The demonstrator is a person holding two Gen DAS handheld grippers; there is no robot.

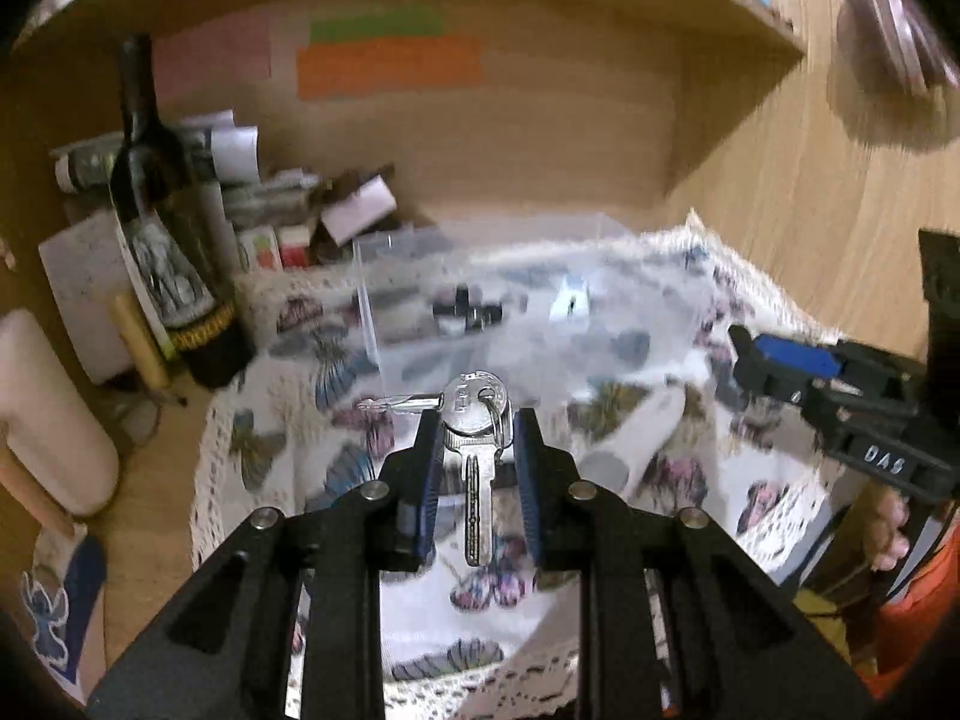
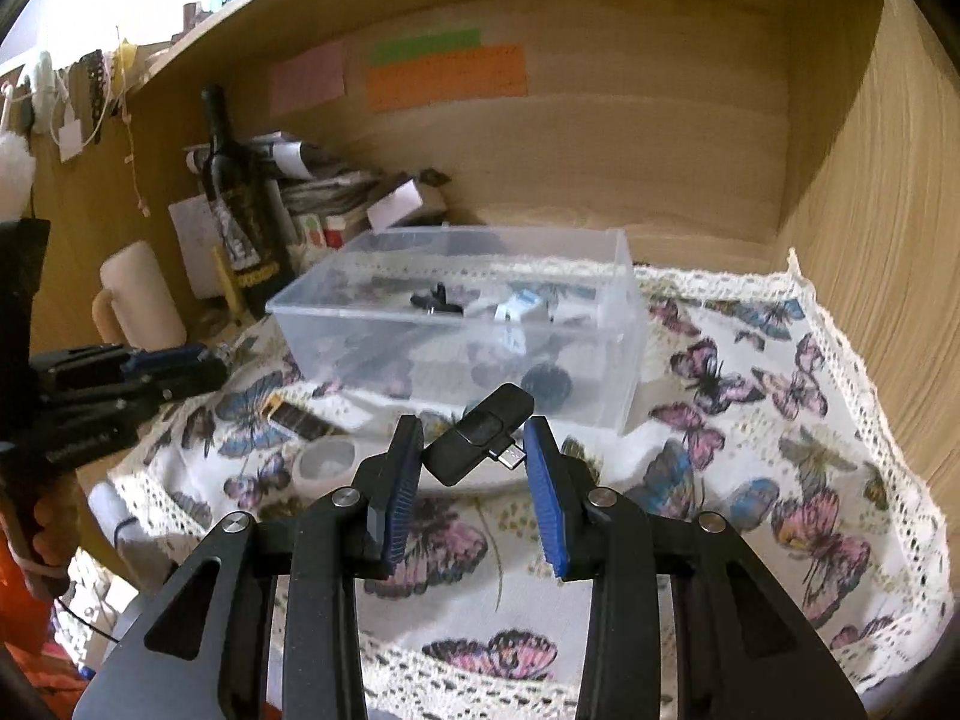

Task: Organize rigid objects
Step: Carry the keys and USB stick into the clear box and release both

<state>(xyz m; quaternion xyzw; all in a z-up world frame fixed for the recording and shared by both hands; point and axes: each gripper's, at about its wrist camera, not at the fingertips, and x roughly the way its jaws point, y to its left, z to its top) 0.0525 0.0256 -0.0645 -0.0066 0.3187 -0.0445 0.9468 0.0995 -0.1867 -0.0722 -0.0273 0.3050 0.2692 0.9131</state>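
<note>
Right claw (image 2: 471, 459) squeezing small black plug gadget (image 2: 477, 441) between blue pads, gadget sitting tilted, metal plug tip poking toward right pad. Clear plastic box (image 2: 606, 300) sitting just behind on butterfly cloth (image 2: 780, 420), small dark and white bits lying inside. Left claw (image 2: 174, 369) showing at left edge. Dark bottle (image 2: 237, 198) standing upright left of box, cream mug (image 2: 144, 294) sitting near it.
</note>
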